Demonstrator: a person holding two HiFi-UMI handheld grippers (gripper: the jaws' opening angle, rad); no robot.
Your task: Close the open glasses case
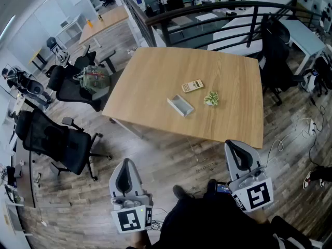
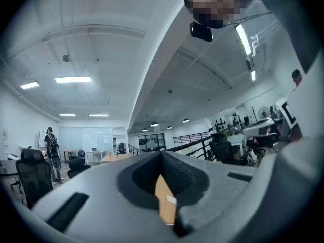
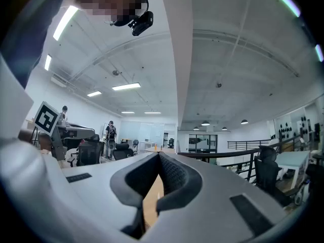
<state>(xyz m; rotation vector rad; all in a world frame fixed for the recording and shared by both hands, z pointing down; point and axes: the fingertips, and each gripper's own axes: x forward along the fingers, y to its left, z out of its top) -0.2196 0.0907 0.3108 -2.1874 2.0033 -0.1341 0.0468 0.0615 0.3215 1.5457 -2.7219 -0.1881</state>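
Two grippers hang low before the person, well short of the table [image 1: 155, 77]: the left gripper [image 1: 127, 162] and the right gripper [image 1: 229, 144], each with jaws clenched tip to tip on nothing. Only the head view shows the case [image 1: 180, 106], open near mid-table, its contents too small to tell, with a calculator [image 1: 192, 86] and a plant [image 1: 211, 98] just beside it. The gripper views look level across the office, catching ceiling lights [image 2: 73, 79], a railing [image 3: 243, 153] and a standing person [image 2: 51, 147].

Tiny, indistinct glasses case [image 1: 180, 106] interior; person [image 1: 218, 224] cut off at the head view's bottom edge.
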